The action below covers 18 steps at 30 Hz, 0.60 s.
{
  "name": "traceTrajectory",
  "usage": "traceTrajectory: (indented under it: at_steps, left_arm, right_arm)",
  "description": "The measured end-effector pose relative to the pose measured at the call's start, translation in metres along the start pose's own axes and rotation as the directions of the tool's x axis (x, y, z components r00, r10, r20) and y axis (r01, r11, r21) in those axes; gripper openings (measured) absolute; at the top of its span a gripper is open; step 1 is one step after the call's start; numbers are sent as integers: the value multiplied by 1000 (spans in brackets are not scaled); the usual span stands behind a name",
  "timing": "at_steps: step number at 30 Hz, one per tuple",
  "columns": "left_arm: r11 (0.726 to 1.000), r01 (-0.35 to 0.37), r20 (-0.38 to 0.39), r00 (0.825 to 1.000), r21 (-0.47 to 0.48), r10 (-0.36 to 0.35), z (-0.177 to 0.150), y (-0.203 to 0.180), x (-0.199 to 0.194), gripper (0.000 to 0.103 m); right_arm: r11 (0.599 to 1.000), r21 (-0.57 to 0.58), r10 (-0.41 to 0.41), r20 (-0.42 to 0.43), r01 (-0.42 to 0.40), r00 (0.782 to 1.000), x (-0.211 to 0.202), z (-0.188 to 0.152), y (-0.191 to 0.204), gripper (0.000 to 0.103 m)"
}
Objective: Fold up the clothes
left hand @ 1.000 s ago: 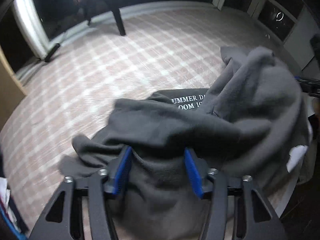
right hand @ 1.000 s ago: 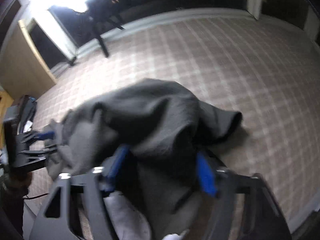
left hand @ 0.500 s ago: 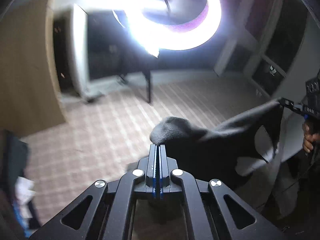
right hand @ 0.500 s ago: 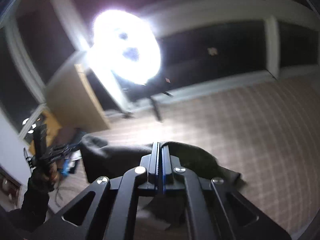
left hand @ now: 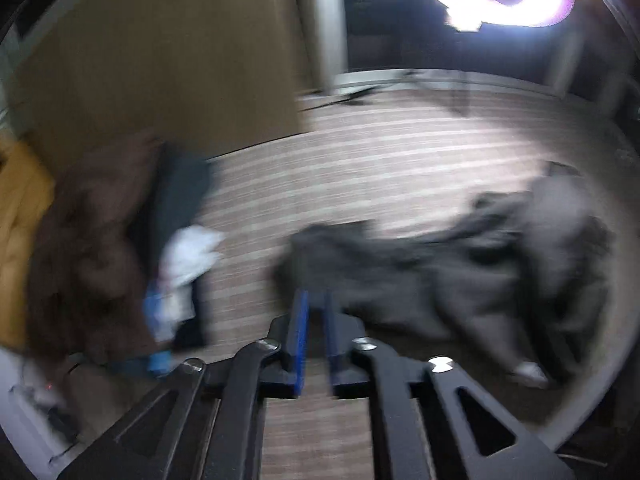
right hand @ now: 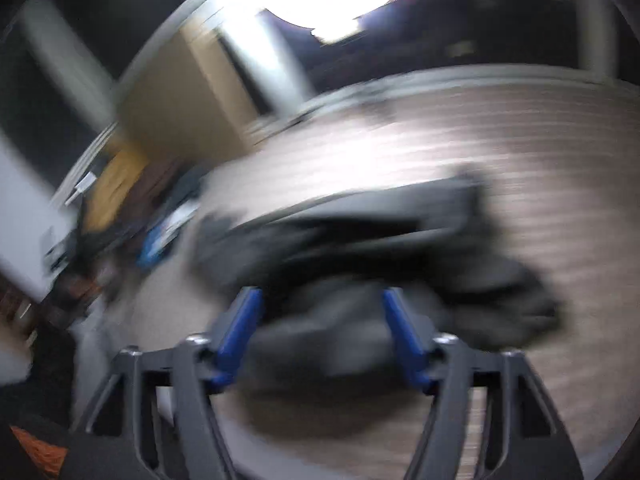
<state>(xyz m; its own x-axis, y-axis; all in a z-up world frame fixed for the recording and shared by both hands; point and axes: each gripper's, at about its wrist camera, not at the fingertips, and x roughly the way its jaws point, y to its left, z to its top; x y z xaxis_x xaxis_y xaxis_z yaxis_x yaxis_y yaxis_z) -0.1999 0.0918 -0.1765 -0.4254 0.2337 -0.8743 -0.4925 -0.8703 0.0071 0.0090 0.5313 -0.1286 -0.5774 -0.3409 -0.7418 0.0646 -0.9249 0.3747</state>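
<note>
Released since closing: soft grey fleece garment (right hand: 360, 240), crumpled on woven checked surface (left hand: 360, 168); left gripper (left hand: 316, 304) narrowly parted, right gripper (right hand: 320, 304) wide apart.

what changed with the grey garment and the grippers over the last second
Both grippers had clamped shut on the grey garment and lifted it; now the right gripper is wide open and the left gripper slightly parted, with the garment dropped in a heap on the checked surface. The clothes pile at left stayed put.
</note>
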Motion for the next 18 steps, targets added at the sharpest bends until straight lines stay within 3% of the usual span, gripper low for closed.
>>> traceTrajectory:
  at_steps: [3,7,11,13,14,18]
  left_arm:
    - [980,179,0,984,86,-180,22,-60,13,45]
    - [942,205,-59,979,264,-197,36,-146,51,57]
    - [871,234,-120,972,431,-202,49,-232,89,61]
    - [829,245,-151,969,502,-195,55,-270,107,31]
    - [829,243,-165,969,503,-184,55,-271,112,11]
    - [882,318,-166,947,349,-276,69,-230,100,8]
  right_arm:
    - [986,97,-134,9,132,991,-7,0,-59,66]
    - [976,126,-179,-19,180,984,17,6,-90,66]
    - [983,98,-149,-82,157,985,55,14,-99,66]
    - [986,72,-141,-110,150,984,73,19,-97,66]
    - [988,61,-136,-124,144,983,82,22,-96,66]
    - [993,-1,-116,-166,117,979,116,29,-87,66]
